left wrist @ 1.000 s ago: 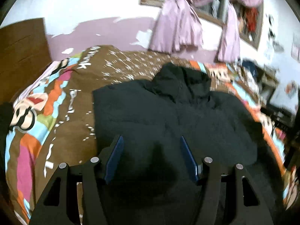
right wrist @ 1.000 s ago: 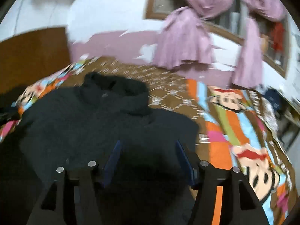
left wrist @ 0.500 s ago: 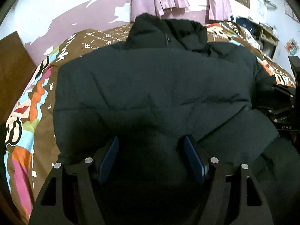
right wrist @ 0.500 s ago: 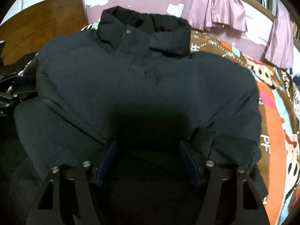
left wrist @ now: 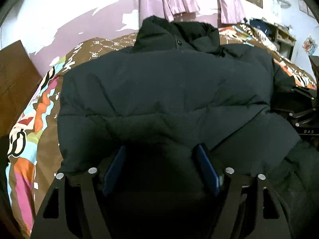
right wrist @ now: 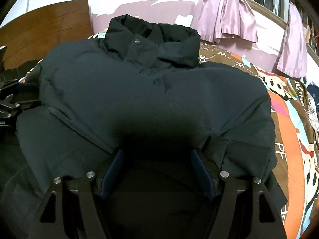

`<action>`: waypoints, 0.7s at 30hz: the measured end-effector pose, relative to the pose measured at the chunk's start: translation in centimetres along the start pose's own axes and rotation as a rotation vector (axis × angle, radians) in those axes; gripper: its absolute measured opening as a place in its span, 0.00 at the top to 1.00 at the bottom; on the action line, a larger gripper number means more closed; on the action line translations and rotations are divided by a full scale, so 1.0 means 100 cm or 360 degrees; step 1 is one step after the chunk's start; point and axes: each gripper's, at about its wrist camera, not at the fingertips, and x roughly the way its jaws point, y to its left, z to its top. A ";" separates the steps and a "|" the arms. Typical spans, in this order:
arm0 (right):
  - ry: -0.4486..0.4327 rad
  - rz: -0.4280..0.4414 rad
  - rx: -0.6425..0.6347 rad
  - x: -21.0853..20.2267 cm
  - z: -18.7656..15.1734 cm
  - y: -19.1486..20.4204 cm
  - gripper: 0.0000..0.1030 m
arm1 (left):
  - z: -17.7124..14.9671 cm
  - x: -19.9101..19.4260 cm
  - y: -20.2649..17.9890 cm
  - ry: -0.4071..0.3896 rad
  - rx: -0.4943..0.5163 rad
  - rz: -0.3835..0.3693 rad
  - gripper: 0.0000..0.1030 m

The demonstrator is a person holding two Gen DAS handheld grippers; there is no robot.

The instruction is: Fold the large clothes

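A large black puffer jacket [left wrist: 165, 91] lies front up on the bed, collar at the far end; it also fills the right wrist view [right wrist: 155, 103]. My left gripper [left wrist: 160, 149] is open, low at the jacket's near left part, with dark fabric lying between its blue pads. My right gripper [right wrist: 156, 151] is open at the jacket's near right part, with fabric between its pads too. Each gripper shows at the edge of the other's view: the right gripper [left wrist: 299, 109], the left gripper [right wrist: 12, 99].
The bed has a colourful cartoon bedspread [left wrist: 31, 123], also seen in the right wrist view [right wrist: 289, 119]. A wooden headboard [right wrist: 45, 35] stands at the left. Purple curtains [right wrist: 225, 12] hang on the far wall. Cluttered shelves [left wrist: 279, 33] stand at the far right.
Both grippers came down and forward from above the bed to the jacket's near part over the last second. In the last half second they barely moved. The jaws stayed open.
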 end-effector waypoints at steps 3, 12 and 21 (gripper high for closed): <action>-0.0004 -0.0008 -0.0003 -0.001 0.000 0.001 0.31 | 0.001 -0.002 -0.001 -0.0027 -0.0016 0.0011 0.25; -0.0019 0.0026 0.0013 -0.002 0.000 -0.004 0.25 | 0.001 -0.004 0.001 -0.0058 -0.0055 -0.0076 0.12; -0.0102 -0.0124 -0.0066 -0.018 0.001 0.007 0.14 | 0.004 -0.008 0.000 -0.0063 -0.0077 -0.0141 0.04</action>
